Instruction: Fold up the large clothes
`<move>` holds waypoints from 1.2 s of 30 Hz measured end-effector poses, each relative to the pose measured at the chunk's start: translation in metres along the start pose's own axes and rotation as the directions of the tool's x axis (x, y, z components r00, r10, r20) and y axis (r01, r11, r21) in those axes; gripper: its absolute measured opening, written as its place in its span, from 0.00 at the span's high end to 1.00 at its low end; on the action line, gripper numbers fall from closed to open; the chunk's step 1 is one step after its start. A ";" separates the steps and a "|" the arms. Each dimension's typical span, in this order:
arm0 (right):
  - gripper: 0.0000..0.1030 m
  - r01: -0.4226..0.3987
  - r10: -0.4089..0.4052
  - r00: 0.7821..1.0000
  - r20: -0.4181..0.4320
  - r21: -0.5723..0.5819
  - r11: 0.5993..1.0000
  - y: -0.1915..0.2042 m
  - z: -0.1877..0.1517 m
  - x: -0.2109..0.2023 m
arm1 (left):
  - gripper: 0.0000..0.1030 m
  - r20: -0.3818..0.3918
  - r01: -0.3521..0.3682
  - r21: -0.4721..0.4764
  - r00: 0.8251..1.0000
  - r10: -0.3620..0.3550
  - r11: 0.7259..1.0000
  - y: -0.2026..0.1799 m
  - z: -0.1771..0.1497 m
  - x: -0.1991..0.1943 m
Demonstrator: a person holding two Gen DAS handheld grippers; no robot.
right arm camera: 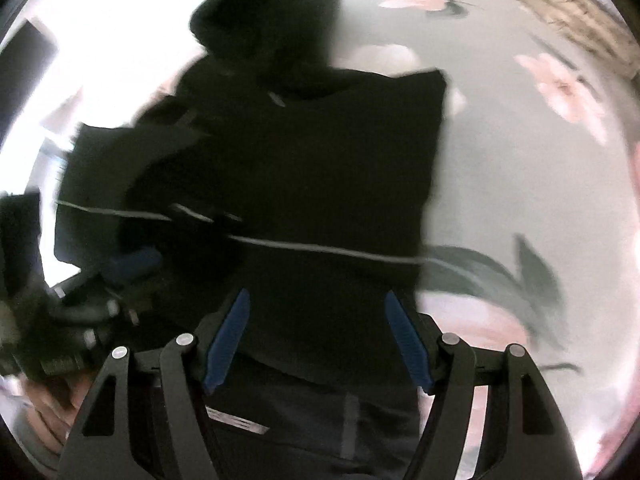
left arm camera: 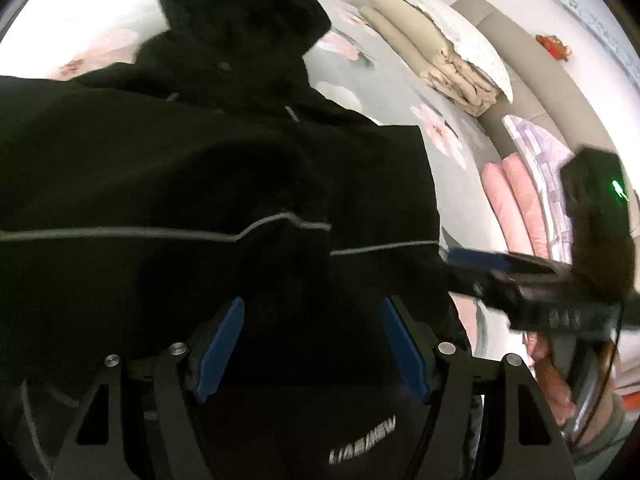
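While both my claws gape empty, black hoodie (left arm camera: 208,168) runs lengthwise ahead, hood farthest.
Left claw (left arm camera: 312,344), right claw (right arm camera: 316,340): grey stripe crosses it just beyond fingertips.

The right hand-held gripper (right arm camera: 316,336), blue pads spread wide, hangs over a black hooded jacket (right arm camera: 288,152) lying on a pale floral bedsheet (right arm camera: 520,184). The left hand-held gripper (right arm camera: 132,264) shows blurred at the jacket's left edge.
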State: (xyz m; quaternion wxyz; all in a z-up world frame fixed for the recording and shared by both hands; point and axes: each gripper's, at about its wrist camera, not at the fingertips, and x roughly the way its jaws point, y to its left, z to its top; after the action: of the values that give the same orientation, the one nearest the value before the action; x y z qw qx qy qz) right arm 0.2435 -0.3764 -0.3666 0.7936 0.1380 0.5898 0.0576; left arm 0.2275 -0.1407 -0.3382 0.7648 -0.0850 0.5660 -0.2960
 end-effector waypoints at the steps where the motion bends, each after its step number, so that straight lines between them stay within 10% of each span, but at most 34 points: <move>1: 0.29 -0.035 0.035 0.999 0.000 0.002 0.999 0.007 0.005 0.005 | 0.29 0.006 -0.011 -0.008 1.000 0.011 1.000 0.004 -0.002 -0.007; 10: 0.29 -0.197 0.203 0.979 -0.032 0.131 0.972 0.024 0.037 0.072 | 0.29 0.072 -0.126 -0.126 0.988 0.136 0.984 0.067 -0.013 -0.070; 13: 0.63 -0.266 0.273 0.961 -0.036 0.140 0.954 0.029 0.040 0.078 | 0.29 0.099 -0.169 -0.146 0.978 0.185 0.975 0.081 -0.010 -0.086; 24: 0.75 0.059 -0.069 0.987 0.144 0.075 0.995 0.013 0.028 -0.036 | 0.29 0.138 -0.323 -0.138 0.930 0.341 0.936 0.125 0.041 -0.107; 27: 0.75 0.149 -0.158 0.986 0.055 0.141 0.979 -0.015 0.019 -0.010 | 0.32 0.048 -0.355 -0.116 0.931 0.363 0.927 0.142 0.045 -0.065; 31: 0.70 0.199 -0.198 0.980 -0.024 0.179 0.964 -0.038 0.008 0.040 | 0.31 0.034 -0.453 -0.033 0.890 0.454 0.891 0.148 0.043 -0.036; 36: 0.69 0.203 -0.199 0.979 -0.039 0.230 0.952 -0.046 0.008 0.051 | 0.31 0.038 -0.426 0.002 0.904 0.426 0.905 0.151 0.046 -0.045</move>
State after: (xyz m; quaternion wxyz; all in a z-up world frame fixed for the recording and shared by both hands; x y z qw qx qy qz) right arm 0.2626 -0.4086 -0.4249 0.7692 0.1689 0.6094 -0.0920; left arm 0.3155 -0.0027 -0.3559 0.8216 0.0392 0.5552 -0.1232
